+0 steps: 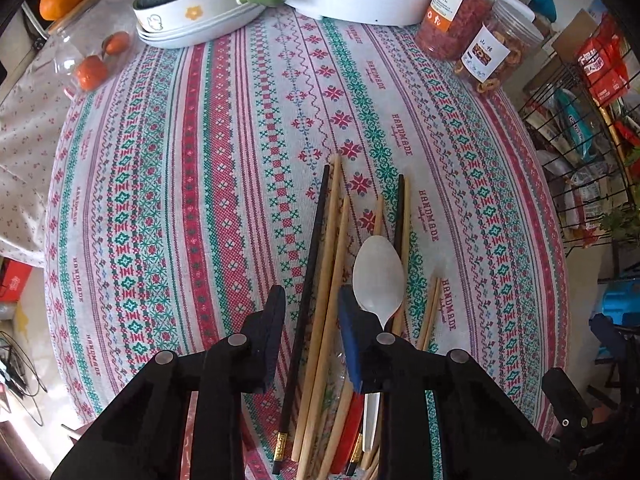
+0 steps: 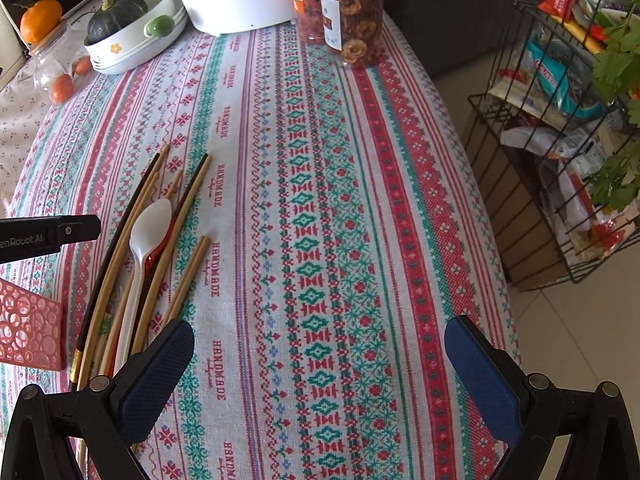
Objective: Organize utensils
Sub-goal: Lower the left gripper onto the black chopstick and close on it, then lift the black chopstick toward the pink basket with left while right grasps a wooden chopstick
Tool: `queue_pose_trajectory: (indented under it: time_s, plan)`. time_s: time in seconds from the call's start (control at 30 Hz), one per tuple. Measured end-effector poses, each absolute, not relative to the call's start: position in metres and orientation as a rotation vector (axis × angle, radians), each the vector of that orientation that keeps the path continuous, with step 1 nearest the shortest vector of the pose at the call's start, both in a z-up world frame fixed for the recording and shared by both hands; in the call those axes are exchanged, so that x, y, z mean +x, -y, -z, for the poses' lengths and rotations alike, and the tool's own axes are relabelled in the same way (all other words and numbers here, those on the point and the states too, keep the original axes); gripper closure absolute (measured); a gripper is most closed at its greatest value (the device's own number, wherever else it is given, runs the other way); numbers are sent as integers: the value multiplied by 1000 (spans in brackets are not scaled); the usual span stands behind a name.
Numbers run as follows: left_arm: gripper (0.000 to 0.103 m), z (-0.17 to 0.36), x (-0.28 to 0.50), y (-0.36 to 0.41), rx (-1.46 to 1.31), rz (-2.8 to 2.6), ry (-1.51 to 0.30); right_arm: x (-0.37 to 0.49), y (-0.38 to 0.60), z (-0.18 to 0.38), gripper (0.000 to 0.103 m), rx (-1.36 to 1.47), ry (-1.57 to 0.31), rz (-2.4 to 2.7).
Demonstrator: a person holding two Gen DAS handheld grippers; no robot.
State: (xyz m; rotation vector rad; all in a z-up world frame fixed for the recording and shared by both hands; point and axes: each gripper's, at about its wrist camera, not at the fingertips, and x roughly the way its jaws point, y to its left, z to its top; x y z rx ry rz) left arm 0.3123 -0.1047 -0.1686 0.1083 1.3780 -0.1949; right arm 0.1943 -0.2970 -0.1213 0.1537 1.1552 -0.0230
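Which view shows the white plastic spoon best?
The right wrist view: the white plastic spoon shows bowl and most of its handle among the chopsticks. In the left wrist view, its bowl shows, the handle mostly hidden.

Home dining table [image 2: 400,208], patterned cloth, squash bowl [image 1: 200,8], snack rack [image 2: 540,140]

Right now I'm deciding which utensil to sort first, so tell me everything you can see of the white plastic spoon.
The white plastic spoon is one piece, translucent and matte, with an oval bowl and a long narrow handle. It lies flat on the pile of wooden and black chopsticks, bowl pointing away toward the far side of the patterned tablecloth. A red utensil peeks from under its neck. In the left wrist view the left claw straddles chopsticks just beside its bowl; the handle passes under that claw's right finger.
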Motion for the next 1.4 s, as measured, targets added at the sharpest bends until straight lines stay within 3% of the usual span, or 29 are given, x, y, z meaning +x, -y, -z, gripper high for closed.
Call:
queue_pose_trajectory:
  time_s: [0.13,0.53,0.97,1.2,1.27,1.4]
  plan:
    - [93,187,326,112,143,165,-1403,197,303,122,0,175,-1156,21]
    - [97,195,333,119,163,140,-1390,196,294,121,0,144,-1150,-3]
    - [97,60,214,84,104,328,-979,203,273,138,0,175,-1223,-39]
    - [97,34,152,43,19,382,-868,211,244,143,0,192,-1229,-87]
    - [97,34,146,33,-13,381,-859,217,234,147,2,186,-1231,-85]
    - [97,35,143,18,-41,397,-846,232,220,164,18,171,-1263,-71]
